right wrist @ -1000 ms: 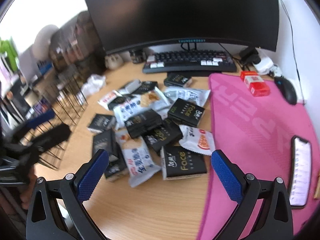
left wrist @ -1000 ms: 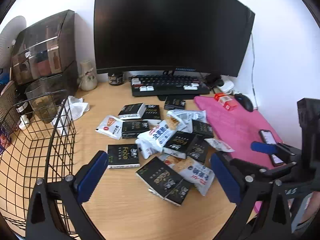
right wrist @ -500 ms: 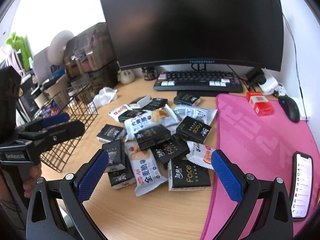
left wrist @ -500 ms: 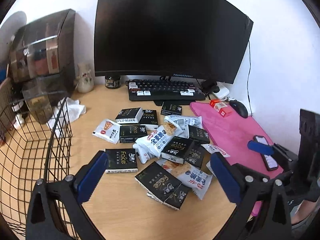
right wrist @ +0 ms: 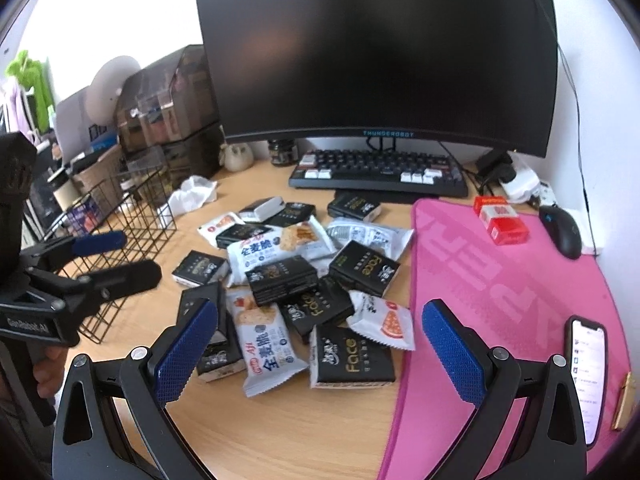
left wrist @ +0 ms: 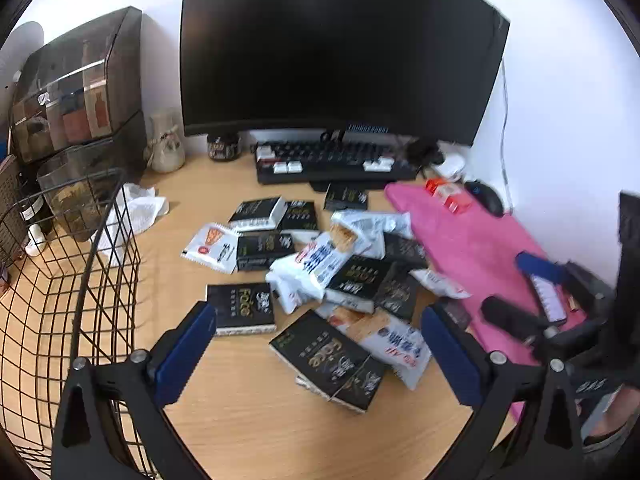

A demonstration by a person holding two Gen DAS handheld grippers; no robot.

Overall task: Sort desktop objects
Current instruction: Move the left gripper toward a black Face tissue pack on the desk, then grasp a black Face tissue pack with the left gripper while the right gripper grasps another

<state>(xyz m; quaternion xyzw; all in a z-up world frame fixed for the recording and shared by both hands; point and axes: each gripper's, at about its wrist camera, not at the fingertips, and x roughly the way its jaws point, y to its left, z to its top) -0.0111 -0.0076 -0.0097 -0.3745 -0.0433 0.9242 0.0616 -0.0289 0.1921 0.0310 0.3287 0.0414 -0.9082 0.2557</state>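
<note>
Left wrist view: the left claw (left wrist: 318, 354) is hovering spread wide, gripping nothing, over snack packets (left wrist: 320, 268) lying heaped mid-counter (left wrist: 256, 432) beside the wire basket (left wrist: 80, 280). Right claw (right wrist: 320, 354) is gaping empty above them too.

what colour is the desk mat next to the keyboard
Pink desk mat, clearest in the right wrist view.

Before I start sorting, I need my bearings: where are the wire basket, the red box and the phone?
wire basket (left wrist: 108, 240), left wrist view, near rim.
red box (right wrist: 505, 227), right wrist view, top face.
phone (right wrist: 587, 376), right wrist view, lit screen.
</note>
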